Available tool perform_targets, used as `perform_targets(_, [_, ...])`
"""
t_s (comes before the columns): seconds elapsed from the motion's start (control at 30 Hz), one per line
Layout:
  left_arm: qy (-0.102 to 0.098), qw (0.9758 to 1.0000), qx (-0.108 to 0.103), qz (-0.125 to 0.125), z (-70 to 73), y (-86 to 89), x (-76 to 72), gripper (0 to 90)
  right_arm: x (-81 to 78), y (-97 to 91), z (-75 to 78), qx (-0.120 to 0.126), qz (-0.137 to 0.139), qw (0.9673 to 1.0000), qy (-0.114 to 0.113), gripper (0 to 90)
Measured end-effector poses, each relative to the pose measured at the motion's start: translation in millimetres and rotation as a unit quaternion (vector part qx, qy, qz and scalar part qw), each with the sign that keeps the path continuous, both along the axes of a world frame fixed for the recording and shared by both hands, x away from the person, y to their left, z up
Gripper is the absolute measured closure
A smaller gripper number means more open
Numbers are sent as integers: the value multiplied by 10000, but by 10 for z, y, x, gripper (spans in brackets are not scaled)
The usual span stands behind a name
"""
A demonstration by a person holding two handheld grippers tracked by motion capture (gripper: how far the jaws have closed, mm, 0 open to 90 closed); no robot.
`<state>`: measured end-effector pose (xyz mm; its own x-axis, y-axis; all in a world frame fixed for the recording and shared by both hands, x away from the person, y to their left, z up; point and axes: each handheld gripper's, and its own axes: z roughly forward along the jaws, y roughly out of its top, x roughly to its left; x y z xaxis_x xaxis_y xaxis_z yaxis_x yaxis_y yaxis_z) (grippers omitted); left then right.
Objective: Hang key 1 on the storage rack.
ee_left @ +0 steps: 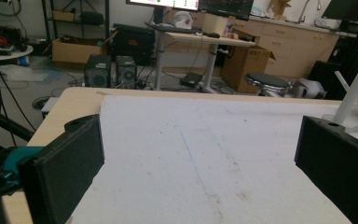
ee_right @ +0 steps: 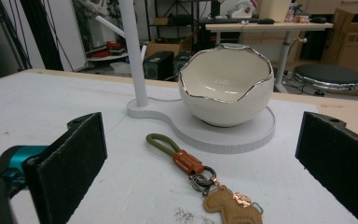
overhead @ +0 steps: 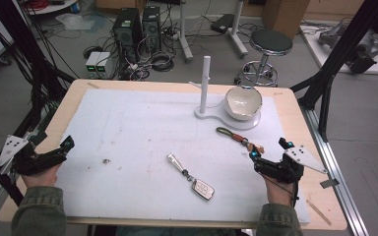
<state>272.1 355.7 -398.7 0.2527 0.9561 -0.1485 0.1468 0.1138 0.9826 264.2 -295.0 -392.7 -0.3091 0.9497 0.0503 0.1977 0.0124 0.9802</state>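
The right hand-held gripper (overhead: 268, 153) rests low over the white mat (overhead: 142, 128) on the counter (overhead: 78, 88), its jaws spread wide with nothing between them. Just beyond its jaw tips lies the keychain (overhead: 238, 138), flat on the mat and touching neither jaw. In the right gripper view the keychain (ee_right: 200, 175) shows an olive cord loop at its far end, an orange leather tab, a cluster of metal rings and a tan horse charm (ee_right: 233, 205) nearest the gripper.

Taking the bowl (overhead: 243, 102) as the landmark: it is a cream egg-shaped bowl with a jagged silver rim, sitting upright on the round end of a white stand base (overhead: 211, 115). The keychain lies just in front of the bowl, its cord loop near the base edge but apart from it. A white post (overhead: 205, 81) with short pegs rises from the other end of the base, beside the bowl on its left. The car key (overhead: 192, 178), with a silver fob and a metal tag on a short chain, lies well in front of the bowl and to its left, apart from the keychain.

The left hand-held gripper (overhead: 61, 150) rests far to the bowl's left, at the mat's edge, jaws also wide apart and empty, as the left gripper view shows over bare mat (ee_left: 200, 154).
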Motion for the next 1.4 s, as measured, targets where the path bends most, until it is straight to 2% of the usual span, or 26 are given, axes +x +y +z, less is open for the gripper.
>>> perform_targets(0.13, [18,10000,-4,-32,-3,-12,-1,17,35,41,8,-122,50,9998,138,7])
perform_targets(0.3, [8,10000,-3,-27,-4,-16,-5,17,73,50,33,-105,101,9996,229,7])
perform_targets(0.57, [17,10000,32,0,-9,-30,-2,17,197,75,87,-161,302,9980,533,8])
perform_targets(0.9, [24,10000,26,5,-12,-29,-3,17,259,86,112,-180,403,9968,673,7])
perform_targets(1.17, [74,10000,33,-42,-21,-39,9,18,339,113,144,-356,487,9954,747,8])
perform_targets(1.4, [56,10000,6,-29,-21,-37,9,17,440,134,160,-367,615,9931,932,8])
